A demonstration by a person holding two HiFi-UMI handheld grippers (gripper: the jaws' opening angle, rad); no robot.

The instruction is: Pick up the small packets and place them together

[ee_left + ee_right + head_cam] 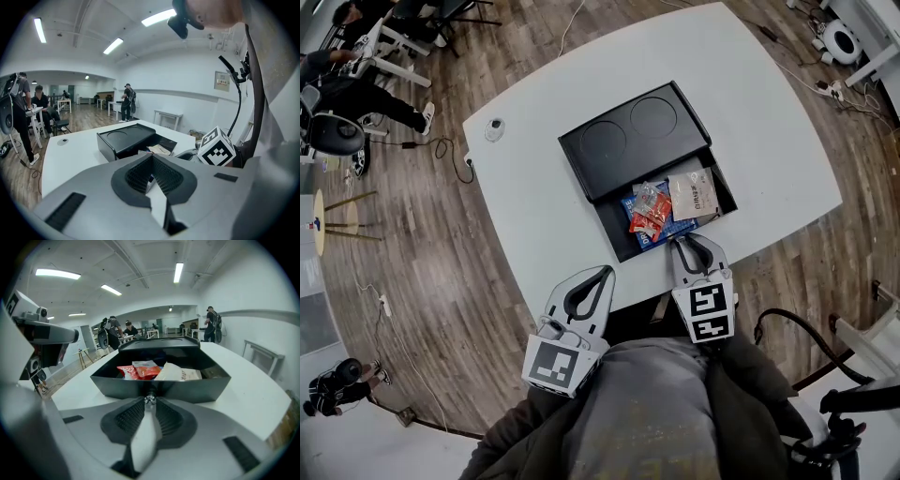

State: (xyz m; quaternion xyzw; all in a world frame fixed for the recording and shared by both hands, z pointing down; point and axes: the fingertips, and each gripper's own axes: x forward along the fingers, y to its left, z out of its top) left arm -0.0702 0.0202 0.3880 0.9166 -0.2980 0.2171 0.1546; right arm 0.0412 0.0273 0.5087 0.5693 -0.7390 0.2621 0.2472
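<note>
- Small packets: three can be told apart, all in the open compartment of the black box (609, 228) on the table (525, 216). The box's lid (633, 141) covers the far part.
- Red packet (649, 220): left of centre, lying over the blue packet (629, 200). The film is crinkled, so expect it to be light, soft and slippery. Take it by a sealed edge or a raised corner, not the belly.
- Beige packet (692, 192): on the right side, just beside the red one. It looks flatter and stiffer and probably lies close to the floor of the box. Pinch whichever edge stands up.
- Blue packet: mostly covered. You will likely do best to leave it until the red one is off.
- Right gripper (680, 240): its tips are at the box's near wall and the jaws are drawn together. A small shiny speck sits at the tips and cannot be identified. No packet is gripped, so you must spread the jaws before reaching in.
- Left gripper (606, 272): over the table's near edge, beside the box. Its tips are together and it holds nothing.
</note>
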